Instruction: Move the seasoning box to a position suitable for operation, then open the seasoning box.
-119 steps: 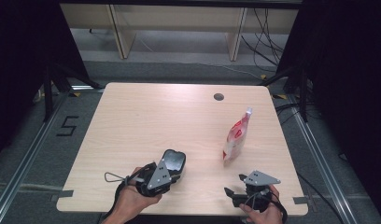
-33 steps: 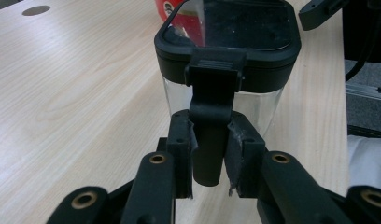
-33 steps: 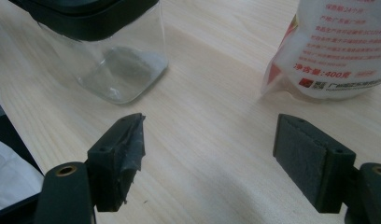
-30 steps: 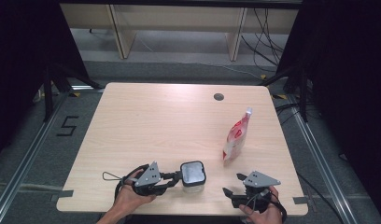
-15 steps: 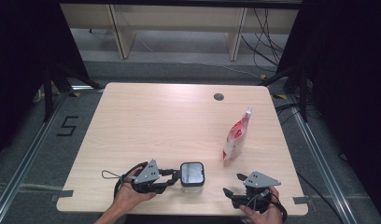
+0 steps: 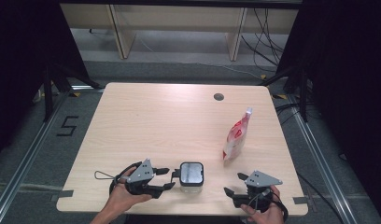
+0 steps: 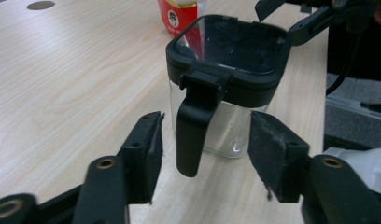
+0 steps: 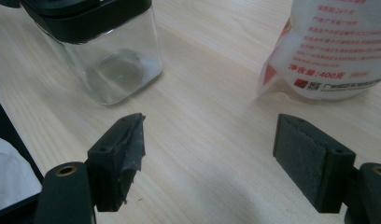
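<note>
A square glass jar (image 6: 192,174) with a black lid stands upright near the table's front edge. In the left gripper view its glass body (image 7: 226,126) is close ahead, and its black handle (image 7: 193,126) hangs down between my jaws. My left gripper (image 6: 170,178) (image 7: 205,154) points at the jar from the left. Its jaws have just been opening, and the pads (image 7: 151,144) stand clear of the handle on both sides. My right gripper (image 6: 233,184) (image 8: 209,158) rests open to the jar's right, holding nothing. A red and white pouch (image 6: 236,135) (image 8: 333,51) stands upright behind it.
The wooden table (image 6: 156,121) has a round cable hole (image 6: 219,97) at the back right. The jar (image 8: 114,60) and the pouch flank the right gripper's line of sight. Bare tabletop stretches across the left and the back. Dark floor surrounds the table.
The left gripper's jaws have spread wider and let go of the jar's handle. The jar, held tilted off the table four seconds ago, now stands on it. The right gripper has not moved.
</note>
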The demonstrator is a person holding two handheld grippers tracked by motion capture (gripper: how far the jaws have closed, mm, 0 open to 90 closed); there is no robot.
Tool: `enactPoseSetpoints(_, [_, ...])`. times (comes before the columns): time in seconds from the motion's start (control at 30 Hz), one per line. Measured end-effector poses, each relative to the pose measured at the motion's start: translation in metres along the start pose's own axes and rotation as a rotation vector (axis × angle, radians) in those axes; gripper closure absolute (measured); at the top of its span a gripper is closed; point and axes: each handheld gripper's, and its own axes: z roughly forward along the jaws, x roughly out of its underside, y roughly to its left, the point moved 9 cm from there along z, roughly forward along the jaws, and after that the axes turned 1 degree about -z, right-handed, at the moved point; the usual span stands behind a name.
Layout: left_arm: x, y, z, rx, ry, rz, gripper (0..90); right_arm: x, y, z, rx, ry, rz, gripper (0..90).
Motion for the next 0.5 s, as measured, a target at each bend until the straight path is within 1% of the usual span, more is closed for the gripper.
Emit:
enactPoseSetpoints(0.03, [-0.002, 0.000, -0.002, -0.003, -0.007, -0.014, 40.3, 0.000, -0.001, -0.001, 0.004, -0.007, -0.006, 26.2])
enactPoseSetpoints(0.07, [-0.007, 0.000, -0.006, -0.012, -0.028, -0.035, 38.8, 0.000, 0.000, 0.000, -0.013, -0.006, -0.008, 26.2])
enactPoseSetpoints(0.17, [-0.010, 0.000, -0.009, -0.021, -0.030, -0.046, 33.8, 0.001, 0.000, 0.000, -0.011, -0.001, -0.010, 26.2])
enactPoseSetpoints(0.2, [-0.013, -0.002, -0.010, -0.022, -0.043, -0.074, 33.2, 0.001, 0.001, 0.000, 0.001, -0.001, -0.015, 26.2])
enactPoseSetpoints(0.23, [-0.013, -0.002, -0.010, -0.022, -0.043, -0.074, 32.8, 0.000, 0.003, 0.000, 0.000, -0.002, -0.012, 26.2])
enactPoseSetpoints(0.27, [-0.014, -0.002, -0.011, -0.013, -0.036, -0.052, 32.8, 0.001, 0.005, 0.001, -0.014, 0.008, -0.013, 26.2])
enactPoseSetpoints(0.3, [-0.014, -0.004, -0.010, -0.017, -0.038, -0.071, 32.6, 0.001, 0.005, 0.002, -0.014, 0.006, -0.020, 26.2])
enactPoseSetpoints(0.33, [-0.015, -0.004, -0.010, -0.010, -0.037, -0.063, 32.2, 0.001, 0.006, 0.002, -0.015, 0.009, -0.015, 26.2])
enactPoseSetpoints(0.37, [-0.015, -0.004, -0.010, -0.010, -0.037, -0.063, 31.8, 0.000, 0.004, 0.002, -0.004, 0.002, -0.030, 26.2])
enactPoseSetpoints(0.4, [-0.015, -0.003, -0.011, -0.016, -0.029, -0.048, 31.8, 0.000, 0.004, 0.002, 0.004, 0.002, -0.027, 26.2])
enactPoseSetpoints(0.43, [-0.016, -0.003, -0.012, -0.018, -0.030, -0.049, 31.8, 0.001, 0.008, 0.002, -0.014, 0.011, 0.016, 26.2])
enactPoseSetpoints(0.47, [-0.018, -0.005, -0.012, -0.013, -0.041, -0.075, 31.8, 0.001, 0.008, 0.002, -0.014, 0.011, 0.016, 26.2])
enactPoseSetpoints(0.5, [-0.019, -0.003, -0.013, -0.016, -0.039, -0.055, 32.1, 0.001, 0.007, 0.003, -0.017, 0.012, 0.007, 26.2])
